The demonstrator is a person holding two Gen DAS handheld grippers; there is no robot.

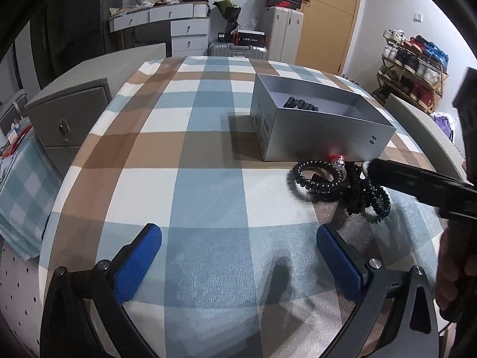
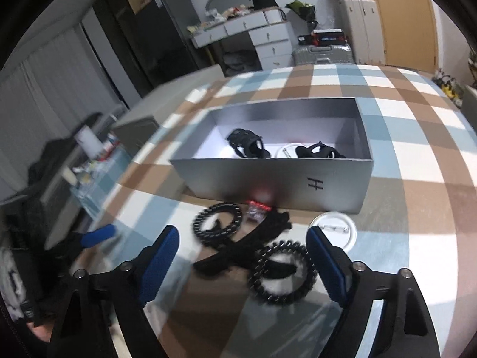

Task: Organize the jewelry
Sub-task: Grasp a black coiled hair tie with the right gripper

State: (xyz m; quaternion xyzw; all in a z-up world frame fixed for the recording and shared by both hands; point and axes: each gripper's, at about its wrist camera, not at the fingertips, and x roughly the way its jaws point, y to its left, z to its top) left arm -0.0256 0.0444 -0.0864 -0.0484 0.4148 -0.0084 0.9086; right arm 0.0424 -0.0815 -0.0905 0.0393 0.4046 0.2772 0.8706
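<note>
A silver open box (image 1: 322,137) (image 2: 268,179) stands on the checked cloth, with several dark pieces inside (image 2: 247,146). In front of it lies a heap: a black spiral hair tie (image 1: 314,176) (image 2: 217,222), a second spiral tie (image 2: 281,273) (image 1: 377,203), black straps (image 2: 256,247), a small red-topped piece (image 2: 258,208) (image 1: 337,159) and a round white badge (image 2: 337,232). My right gripper (image 2: 241,264) hovers open just over the heap, the second spiral tie between its blue pads without touching them. My left gripper (image 1: 238,256) is open over bare cloth, left of the heap.
The other gripper's black arm (image 1: 417,182) reaches in from the right in the left wrist view. A grey cabinet (image 1: 68,113) stands beside the table's left edge. Behind are a white desk (image 1: 167,18), suitcases (image 1: 238,49) and a shoe rack (image 1: 414,65).
</note>
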